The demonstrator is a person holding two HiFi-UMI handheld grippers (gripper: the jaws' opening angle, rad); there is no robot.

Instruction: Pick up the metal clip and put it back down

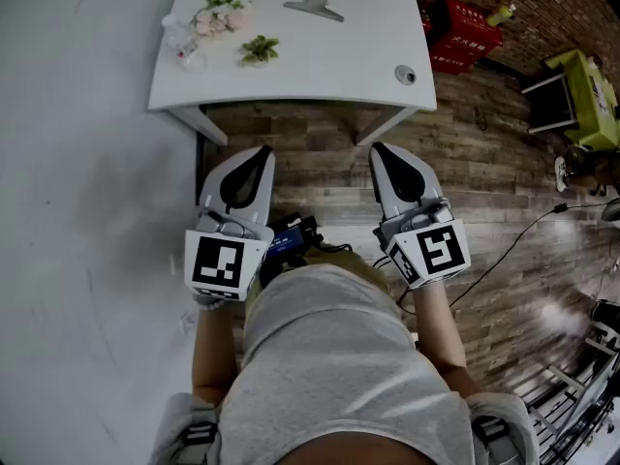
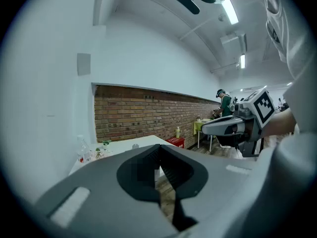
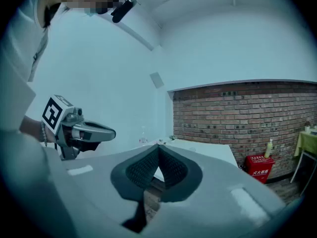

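Your left gripper (image 1: 259, 152) and right gripper (image 1: 380, 150): both closed, empty. Silver metal clip (image 1: 314, 6) lies well ahead on white surface (image 1: 320, 66); open jaws before reaching.

The head view looks steeply down from over the person onto the left gripper (image 1: 262, 153) and right gripper (image 1: 380, 150), with the table (image 1: 320, 66) beyond them. Each gripper view looks almost level along its own jaws from short of the table's near edge toward the brick wall (image 2: 138, 115), catching the other gripper at its side. All three views share the table.
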